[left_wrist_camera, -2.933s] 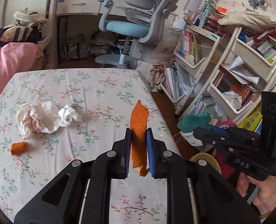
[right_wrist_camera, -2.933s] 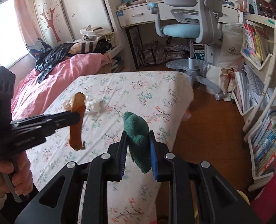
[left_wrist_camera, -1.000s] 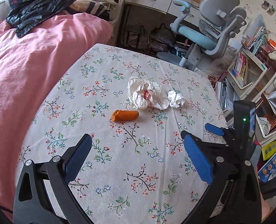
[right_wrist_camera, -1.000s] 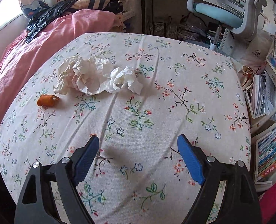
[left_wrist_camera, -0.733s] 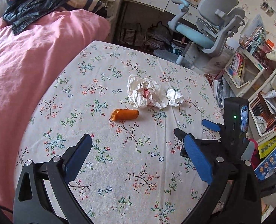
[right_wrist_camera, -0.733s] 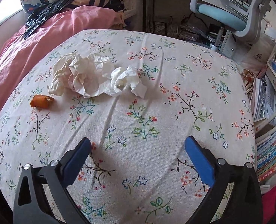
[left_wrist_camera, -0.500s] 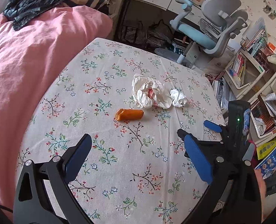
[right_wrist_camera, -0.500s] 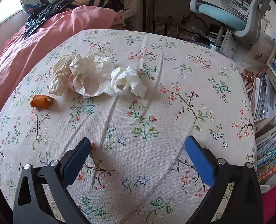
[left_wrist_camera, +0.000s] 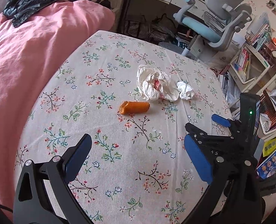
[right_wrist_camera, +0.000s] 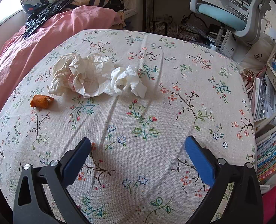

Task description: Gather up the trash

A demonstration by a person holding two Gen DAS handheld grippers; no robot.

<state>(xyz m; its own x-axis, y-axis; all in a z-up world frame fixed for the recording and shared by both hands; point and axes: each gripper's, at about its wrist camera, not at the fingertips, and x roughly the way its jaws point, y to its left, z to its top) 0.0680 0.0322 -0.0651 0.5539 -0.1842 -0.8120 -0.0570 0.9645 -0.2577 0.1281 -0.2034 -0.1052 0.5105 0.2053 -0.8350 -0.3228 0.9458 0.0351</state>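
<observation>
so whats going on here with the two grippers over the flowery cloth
A person is clearing trash off the floral tablecloth with a gripper in each hand. Both the left gripper and right gripper are open and empty, above the cloth. Three pieces lie uncollected: a big crumpled paper, a smaller tissue wad against it, and an orange peel lying apart.

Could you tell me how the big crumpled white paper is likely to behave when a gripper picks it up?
The crumpled white paper looks thin and loosely wadded, so it would probably be light and crush between fingers. Its folds may spring open. The small tissue wad touches it and might drag along.
</observation>
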